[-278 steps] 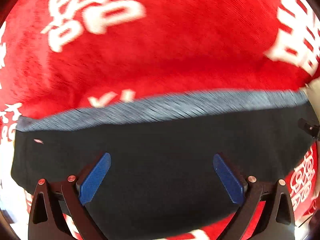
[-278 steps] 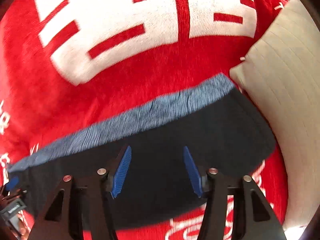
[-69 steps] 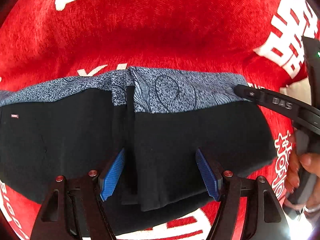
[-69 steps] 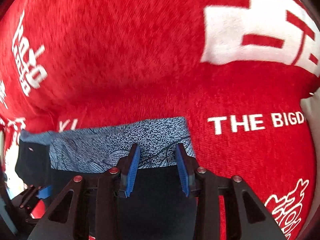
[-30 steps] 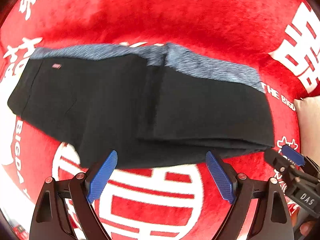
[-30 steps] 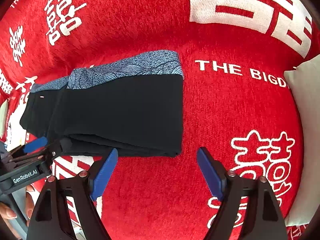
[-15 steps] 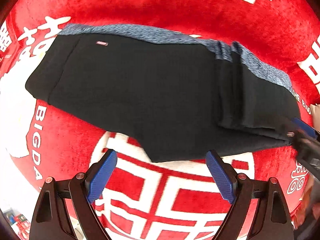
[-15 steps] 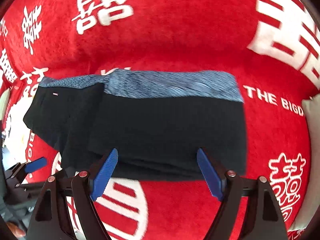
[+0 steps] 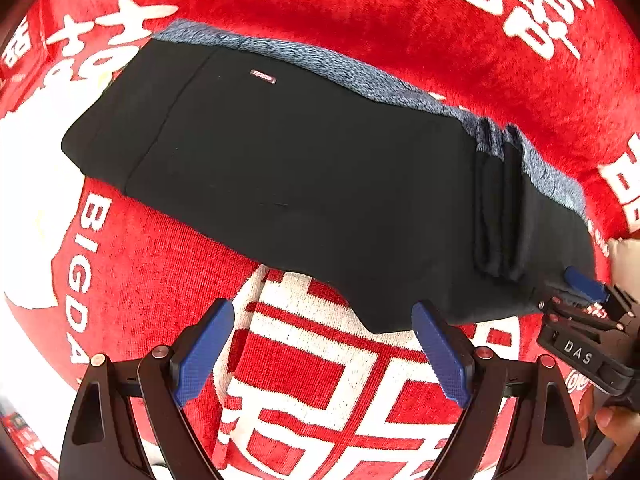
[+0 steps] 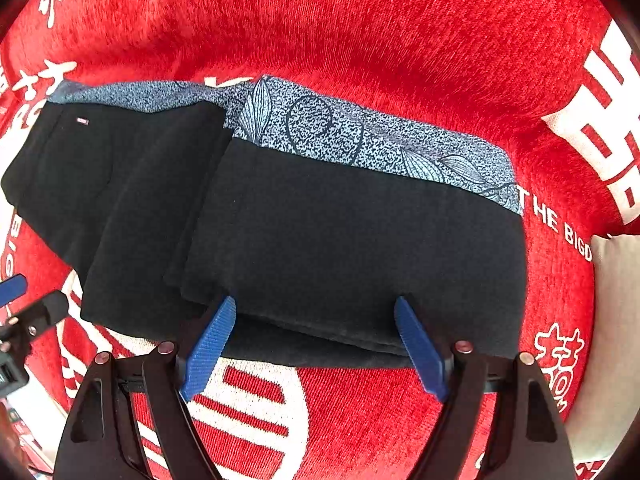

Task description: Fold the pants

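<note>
The black pants (image 9: 304, 184) with a blue patterned band (image 10: 360, 136) along the far edge lie on the red blanket, the right end folded over onto the rest (image 10: 352, 240). My left gripper (image 9: 324, 344) is open and empty, just short of the pants' near edge over the blanket. My right gripper (image 10: 312, 340) is open and empty, its fingertips (image 10: 216, 328) at the near edge of the folded stack. The right gripper also shows at the right edge of the left wrist view (image 9: 580, 300); the left gripper shows at the left edge of the right wrist view (image 10: 16, 296).
A red blanket (image 9: 320, 400) with white characters and lettering covers the surface. A beige cushion (image 10: 616, 320) lies at the right, beside the pants' folded end.
Both grippers have moved closer to the pants' near edge. The left view has swung left toward the unfolded end. Both stay open; the pants have not moved.
</note>
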A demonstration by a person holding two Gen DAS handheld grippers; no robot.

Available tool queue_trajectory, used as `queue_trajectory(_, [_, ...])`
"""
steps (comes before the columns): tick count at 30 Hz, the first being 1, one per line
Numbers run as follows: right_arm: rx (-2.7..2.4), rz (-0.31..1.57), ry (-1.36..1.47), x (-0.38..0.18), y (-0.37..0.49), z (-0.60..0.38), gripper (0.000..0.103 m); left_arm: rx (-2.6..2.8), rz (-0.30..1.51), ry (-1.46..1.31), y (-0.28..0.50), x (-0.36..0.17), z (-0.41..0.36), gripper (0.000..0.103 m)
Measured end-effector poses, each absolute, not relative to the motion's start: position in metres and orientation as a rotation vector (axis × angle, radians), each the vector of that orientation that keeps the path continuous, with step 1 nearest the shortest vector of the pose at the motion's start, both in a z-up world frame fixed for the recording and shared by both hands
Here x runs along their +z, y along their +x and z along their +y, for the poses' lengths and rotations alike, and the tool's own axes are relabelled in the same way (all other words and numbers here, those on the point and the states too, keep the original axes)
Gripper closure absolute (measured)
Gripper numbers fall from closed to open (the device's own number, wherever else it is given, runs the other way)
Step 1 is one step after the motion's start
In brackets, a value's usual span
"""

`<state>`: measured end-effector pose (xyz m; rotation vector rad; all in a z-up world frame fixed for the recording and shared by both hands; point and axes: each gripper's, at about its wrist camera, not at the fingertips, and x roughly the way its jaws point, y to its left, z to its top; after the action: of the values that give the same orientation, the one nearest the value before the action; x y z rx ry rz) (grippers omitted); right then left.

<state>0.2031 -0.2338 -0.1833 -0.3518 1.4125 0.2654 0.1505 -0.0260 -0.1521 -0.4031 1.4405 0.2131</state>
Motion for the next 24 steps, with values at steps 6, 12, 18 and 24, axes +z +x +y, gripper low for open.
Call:
queue_trajectory(6, [0.337, 1.364, -0.281, -0.156, 0.204, -0.221, 0.019, 0.247, 1.365, -0.465, 0.143, -0.143, 0.011, 0.012])
queue_trajectory(12, [0.488, 1.347, -0.197, -0.147, 0.225, -0.161, 0.033, 0.312, 1.305, -0.52, 0.143, -0.138, 0.059, 0.012])
queue_trajectory(18, [0.596, 1.386, -0.168, -0.167, 0.237, -0.088, 0.066, 0.35, 1.291, -0.598, 0.136, -0.146, 0.094, 0.012])
queue_trajectory(24, [0.673, 1.337, -0.153, -0.185, 0.264, -0.015, 0.066, 0.375, 1.263, -0.636, 0.136, -0.153, 0.117, 0.012])
